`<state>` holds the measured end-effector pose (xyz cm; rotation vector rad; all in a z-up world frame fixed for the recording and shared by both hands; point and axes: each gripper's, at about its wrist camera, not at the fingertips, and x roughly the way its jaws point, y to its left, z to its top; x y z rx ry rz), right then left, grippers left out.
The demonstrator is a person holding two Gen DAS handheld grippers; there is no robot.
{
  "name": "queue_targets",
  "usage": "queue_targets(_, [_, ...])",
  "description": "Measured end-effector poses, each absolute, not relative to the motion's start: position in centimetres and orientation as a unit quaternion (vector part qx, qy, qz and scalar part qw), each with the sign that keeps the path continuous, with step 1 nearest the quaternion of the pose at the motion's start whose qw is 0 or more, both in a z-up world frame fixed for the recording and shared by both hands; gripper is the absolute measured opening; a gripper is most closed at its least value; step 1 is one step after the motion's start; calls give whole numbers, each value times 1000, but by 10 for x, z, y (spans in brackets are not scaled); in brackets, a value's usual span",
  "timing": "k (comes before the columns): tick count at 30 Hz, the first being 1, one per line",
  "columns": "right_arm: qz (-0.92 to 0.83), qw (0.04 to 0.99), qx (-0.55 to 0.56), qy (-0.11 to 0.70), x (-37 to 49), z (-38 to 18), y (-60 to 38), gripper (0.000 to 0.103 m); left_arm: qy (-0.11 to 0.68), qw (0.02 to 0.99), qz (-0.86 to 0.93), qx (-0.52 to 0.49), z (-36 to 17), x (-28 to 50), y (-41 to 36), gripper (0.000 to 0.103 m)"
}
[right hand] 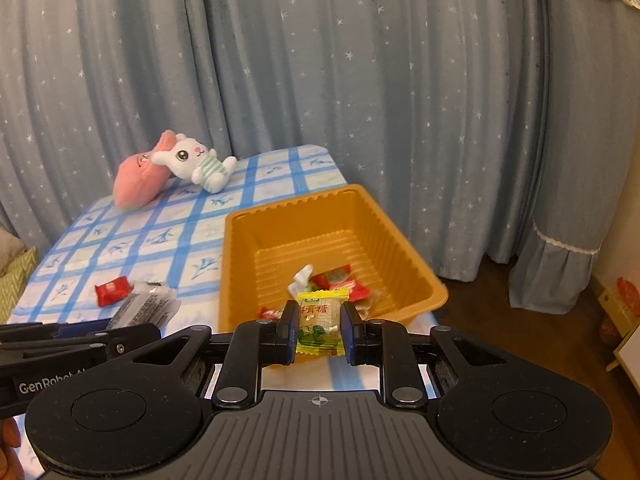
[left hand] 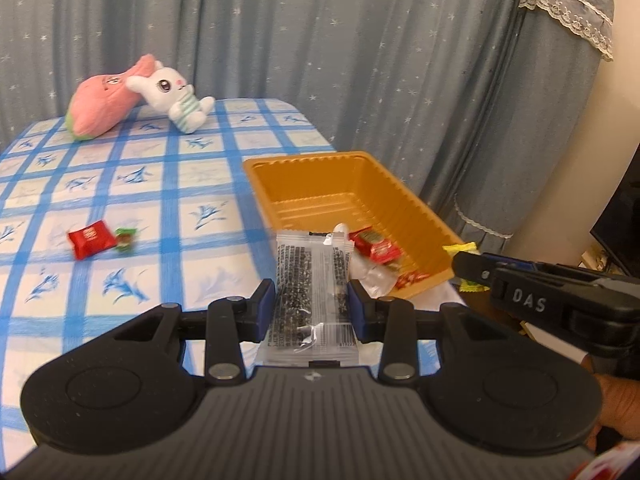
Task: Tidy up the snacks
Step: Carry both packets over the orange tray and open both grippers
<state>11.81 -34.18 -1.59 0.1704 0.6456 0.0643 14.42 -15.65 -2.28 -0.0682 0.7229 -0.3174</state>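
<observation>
Both my grippers hang loaded at the near edge of the tray [right hand: 240,264], each carrying a snack not yet dropped in. The left gripper [left hand: 312,304] has its jaws closed partway on a clear sachet [left hand: 312,276] with dark print, which stands between the blue pads and reaches toward the tray's near left corner. The right gripper [right hand: 318,330] has its jaws drawn almost fully together on a yellow candy [right hand: 320,320], held just short of the tray's near wall.

By my reading, the job is past halfway. Several red wrappers [right hand: 340,280] and a white one already lie in the near end of the orange tray; its far end is bare. Two pieces are left on the cloth to the left, well apart from the tray: a red packet [left hand: 90,239] with a small green-and-red sweet [left hand: 126,238] touching its right side. Once my two loads go in, those remain to be fetched.

The tabletop [left hand: 160,184] wears a blue-and-white checked cloth printed with leaf sprigs. At its far left corner a white plush rabbit [left hand: 176,96] leans on a pink plush [left hand: 100,104]. Grey-blue curtains [right hand: 360,80] scattered with white stars close off the room behind, a lace-trimmed cover hangs at far right, and brown floor shows beyond the tray.
</observation>
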Motion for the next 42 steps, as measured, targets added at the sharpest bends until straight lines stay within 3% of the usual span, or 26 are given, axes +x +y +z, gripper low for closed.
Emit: queue_targets(42, [31,933,62,354,237,-66,-377,22,377,909,-172,-39,-78,267,-207,35])
